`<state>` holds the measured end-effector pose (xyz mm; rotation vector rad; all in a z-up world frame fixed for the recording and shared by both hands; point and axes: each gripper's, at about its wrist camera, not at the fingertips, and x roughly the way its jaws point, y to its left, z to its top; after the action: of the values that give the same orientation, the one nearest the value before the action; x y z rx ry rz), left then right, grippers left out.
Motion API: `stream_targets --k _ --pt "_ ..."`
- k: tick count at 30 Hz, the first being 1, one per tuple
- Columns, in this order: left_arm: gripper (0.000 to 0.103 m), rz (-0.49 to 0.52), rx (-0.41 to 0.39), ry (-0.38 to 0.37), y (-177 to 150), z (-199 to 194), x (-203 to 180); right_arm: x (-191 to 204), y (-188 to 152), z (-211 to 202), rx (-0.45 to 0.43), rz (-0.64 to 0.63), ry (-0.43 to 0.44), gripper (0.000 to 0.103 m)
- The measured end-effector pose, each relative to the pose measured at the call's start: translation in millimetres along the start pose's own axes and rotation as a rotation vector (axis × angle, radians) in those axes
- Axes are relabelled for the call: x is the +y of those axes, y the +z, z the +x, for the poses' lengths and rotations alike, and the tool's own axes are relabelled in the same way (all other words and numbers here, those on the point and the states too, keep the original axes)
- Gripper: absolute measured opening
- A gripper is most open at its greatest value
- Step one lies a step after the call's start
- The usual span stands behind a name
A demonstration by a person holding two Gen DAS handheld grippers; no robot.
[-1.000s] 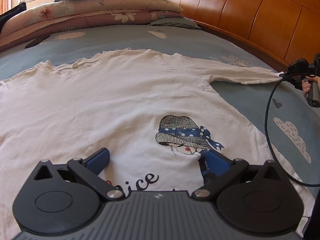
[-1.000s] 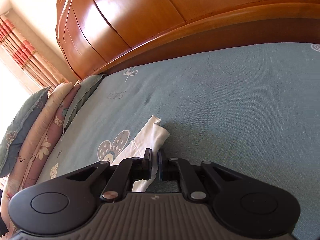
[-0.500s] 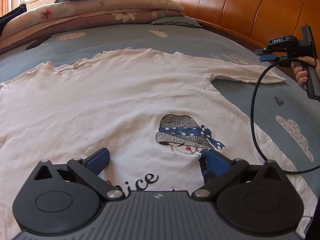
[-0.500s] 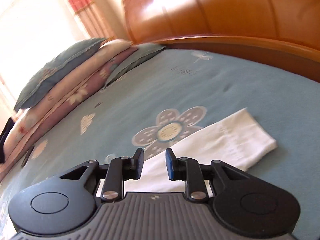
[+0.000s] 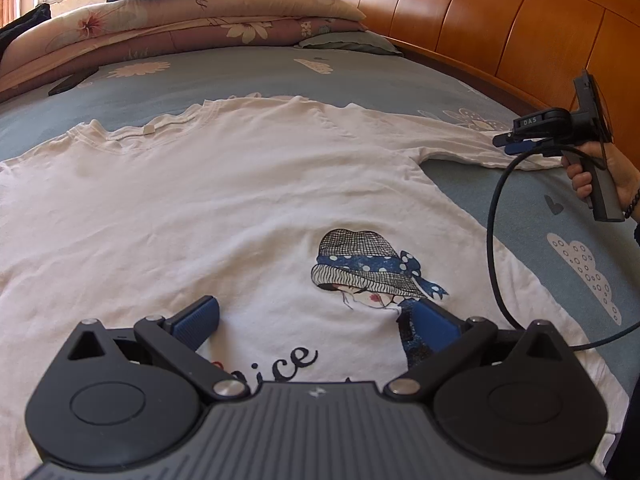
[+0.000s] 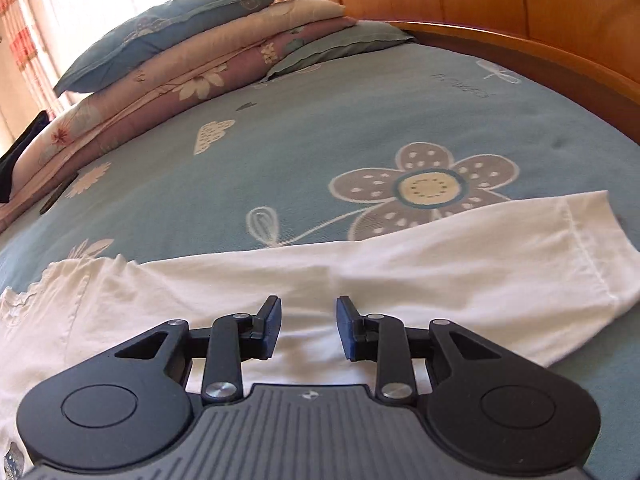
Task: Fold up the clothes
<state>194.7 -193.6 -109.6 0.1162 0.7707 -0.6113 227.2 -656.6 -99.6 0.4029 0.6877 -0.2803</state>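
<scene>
The sleeve (image 6: 460,276), pinched a second ago, is now released flat at three o'clock of the white shirt (image 5: 200,216), while the right gripper (image 6: 308,326) is opening with nothing between its jaws and the left gripper (image 5: 316,326) is kept spread, so folding can be started.

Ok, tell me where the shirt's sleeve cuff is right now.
The sleeve cuff lies flat on the blue bedsheet at the right of the right wrist view, just below the printed flower, beyond and right of the right gripper.

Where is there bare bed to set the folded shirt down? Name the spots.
Bare bedsheet lies between the shirt and the stacked pillows, and along the headboard beyond the sleeve. The shirt fills the near side.
</scene>
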Motion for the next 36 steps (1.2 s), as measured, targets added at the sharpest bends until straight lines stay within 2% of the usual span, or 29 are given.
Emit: stream_targets --k 5,7,8,9,13,17,19,21,23,25,27,29,30,32,34,36 --pt "0.102 -0.003 -0.001 0.003 0 1 0 -64 12 -21 -0.03 0.113 -0.113 0.034" --pt "0.102 -0.006 0.0 0.005 1 1 0 -64 16 -29 -0.046 0.131 -0.199 0.04" --pt "0.102 -0.007 0.001 0.006 1 1 0 -59 17 -33 -0.065 0.131 -0.196 0.043" --pt "0.102 -0.007 0.002 0.008 1 1 -1 -53 18 -35 -0.076 0.128 -0.17 0.043" --pt "0.102 0.002 0.005 0.02 1 2 -4 -3 24 -28 -0.058 0.07 0.045 0.044" --pt "0.102 0.009 0.007 0.016 1 2 -3 66 27 3 0.042 -0.051 0.248 0.047" --pt "0.102 0.01 0.008 0.007 1 1 -1 90 26 21 0.093 -0.102 0.295 0.048" --pt "0.102 0.007 0.004 -0.002 1 0 0 104 23 36 0.126 -0.14 0.284 0.048" --pt "0.102 0.013 0.0 -0.003 0 0 0 96 25 49 0.135 -0.12 0.246 0.047" --pt "0.102 0.021 -0.004 -0.001 -1 0 -1 79 33 54 0.08 -0.081 0.18 0.047" --pt "0.102 0.033 -0.003 0.007 -1 1 -2 59 43 51 0.029 -0.003 0.071 0.048" --pt "0.102 0.052 0.0 0.009 -1 2 -4 39 49 39 -0.001 0.084 0.036 0.048" --pt "0.102 0.062 0.004 0.007 0 2 -4 31 50 30 -0.017 0.115 0.042 0.049" --pt "0.102 0.063 0.021 -0.003 4 1 -2 23 44 5 -0.052 0.136 0.105 0.058" --pt "0.103 0.024 0.033 -0.017 13 -3 3 26 32 -11 -0.074 0.088 0.118 0.06" --pt "0.103 -0.028 0.02 -0.029 24 -11 11 30 21 -17 -0.06 0.021 0.109 0.06"
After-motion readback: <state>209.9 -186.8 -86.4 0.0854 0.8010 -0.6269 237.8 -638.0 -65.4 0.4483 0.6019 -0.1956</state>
